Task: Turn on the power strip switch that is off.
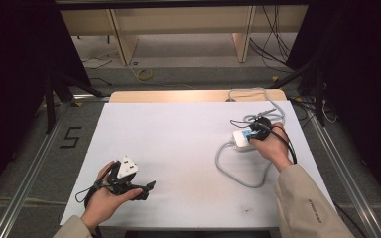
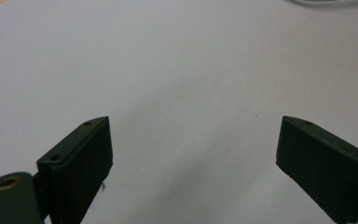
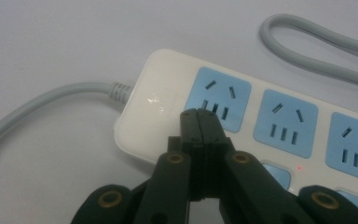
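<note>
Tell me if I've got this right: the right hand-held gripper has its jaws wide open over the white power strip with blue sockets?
Not quite. In the right gripper view the right hand-held gripper has its jaws pressed shut together, with nothing between them, over the white power strip with blue sockets.

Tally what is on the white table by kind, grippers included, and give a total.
Black two-jaw grippers: 2, the left gripper with jaws wide apart, the right gripper with jaws closed over the strip.
White power strips with blue sockets: 1.
Grey power cords: 1.
Total: 4.
</note>
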Tool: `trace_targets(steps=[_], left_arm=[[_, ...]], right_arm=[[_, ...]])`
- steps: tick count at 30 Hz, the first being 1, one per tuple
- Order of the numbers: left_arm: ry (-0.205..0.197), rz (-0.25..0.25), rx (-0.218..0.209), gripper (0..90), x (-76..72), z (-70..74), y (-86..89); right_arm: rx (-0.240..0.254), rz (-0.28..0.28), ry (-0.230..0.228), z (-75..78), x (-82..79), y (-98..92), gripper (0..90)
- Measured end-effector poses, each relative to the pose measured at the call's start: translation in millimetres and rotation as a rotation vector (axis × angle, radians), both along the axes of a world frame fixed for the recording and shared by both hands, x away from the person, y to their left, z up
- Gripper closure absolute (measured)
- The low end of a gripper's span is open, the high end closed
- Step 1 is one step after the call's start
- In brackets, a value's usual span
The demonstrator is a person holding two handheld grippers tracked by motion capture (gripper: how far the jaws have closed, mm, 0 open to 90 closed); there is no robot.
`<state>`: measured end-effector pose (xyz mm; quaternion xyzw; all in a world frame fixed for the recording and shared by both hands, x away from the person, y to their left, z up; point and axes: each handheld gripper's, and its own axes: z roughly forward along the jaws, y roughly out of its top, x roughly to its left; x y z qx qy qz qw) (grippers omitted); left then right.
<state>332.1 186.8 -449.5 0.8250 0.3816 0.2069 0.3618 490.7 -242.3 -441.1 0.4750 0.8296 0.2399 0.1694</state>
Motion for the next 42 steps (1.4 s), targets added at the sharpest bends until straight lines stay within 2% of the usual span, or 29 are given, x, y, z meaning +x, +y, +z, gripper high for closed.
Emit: trace_targets(steps=[6,25,27,32,37,42], left_arm=[[-0.001,0.000,0.000,10.2,-0.1,0.0,-0.2],[-0.004,0.001,-0.006,10.3,-1.0,0.7,-0.4],[-0.007,0.004,-0.006,10.4,-1.1,1.0,-0.4],[-0.006,0.004,-0.008,10.5,-1.0,1.0,0.0],[-0.005,0.002,-0.008,10.6,-1.0,0.8,-0.2],[-0.005,0.002,-0.008,10.6,-0.8,1.1,0.1]], right_arm=[[-0.012,0.003,-0.003,-0.9,-0.5,1.4,90.0],[0.011,-0.011,0.008,-2.2,-0.2,-0.8,90.0],[0.031,-0.007,0.025,-2.4,0.1,-0.9,90.0],[0.016,-0.010,0.018,-2.5,-0.6,1.1,90.0],[0.045,-0.020,0.023,-3.1,-0.3,-1.8,90.0],[0.036,-0.015,0.020,-2.5,-0.6,-0.9,90.0]])
